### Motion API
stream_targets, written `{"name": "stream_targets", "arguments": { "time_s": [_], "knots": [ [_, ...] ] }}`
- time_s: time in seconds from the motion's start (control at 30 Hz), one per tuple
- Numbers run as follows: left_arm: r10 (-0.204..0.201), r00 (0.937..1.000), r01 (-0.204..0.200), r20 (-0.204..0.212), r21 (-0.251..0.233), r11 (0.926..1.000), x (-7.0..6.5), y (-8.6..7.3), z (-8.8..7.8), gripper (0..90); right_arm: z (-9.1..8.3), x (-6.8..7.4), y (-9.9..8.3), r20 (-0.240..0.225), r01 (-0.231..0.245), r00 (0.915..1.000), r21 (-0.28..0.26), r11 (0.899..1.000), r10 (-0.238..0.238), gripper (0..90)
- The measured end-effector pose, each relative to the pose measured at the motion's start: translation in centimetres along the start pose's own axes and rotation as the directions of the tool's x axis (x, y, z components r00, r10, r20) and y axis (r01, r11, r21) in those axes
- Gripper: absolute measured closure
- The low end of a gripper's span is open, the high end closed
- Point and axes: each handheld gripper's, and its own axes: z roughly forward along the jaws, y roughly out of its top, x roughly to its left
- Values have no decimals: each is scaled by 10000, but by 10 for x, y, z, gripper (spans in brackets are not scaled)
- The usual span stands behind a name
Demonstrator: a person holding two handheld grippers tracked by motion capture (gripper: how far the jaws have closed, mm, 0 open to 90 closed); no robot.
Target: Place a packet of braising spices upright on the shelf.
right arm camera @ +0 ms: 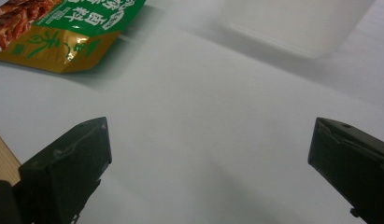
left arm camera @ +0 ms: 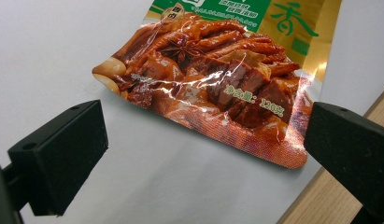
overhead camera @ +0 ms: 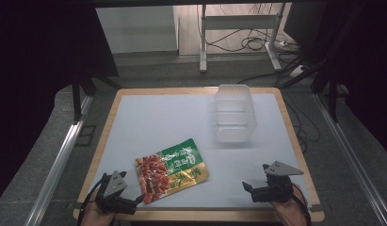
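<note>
At the worktop's (overhead camera: 149, 117) front left corner, the left claw (overhead camera: 140, 200) is spread wide, gripping nothing, its tips just beside the snack packet's (overhead camera: 171, 170) near corner. The packet lies flat near the front edge, left of centre. A clear plastic container (overhead camera: 234, 114) stands toward the back right. At the front right corner, the right claw (overhead camera: 255, 176) is spread too, holding nothing.

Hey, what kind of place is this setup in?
Probably a lab or recording workstation: a wood-edged table inside an aluminium frame, loose cables on the floor, and a snack packet laid out beside a clear plastic container.
</note>
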Motion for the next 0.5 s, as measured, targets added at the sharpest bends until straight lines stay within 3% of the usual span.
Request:
{"name": "stream_targets", "arguments": {
  "time_s": [0.5],
  "knots": [
    [63, 10000, -63, -3, 85, 9999, 0, 0, 1, 0, 25, 9, 18, -617, 405, 9972, -246, 9989, -420, 5]
  ]
}}
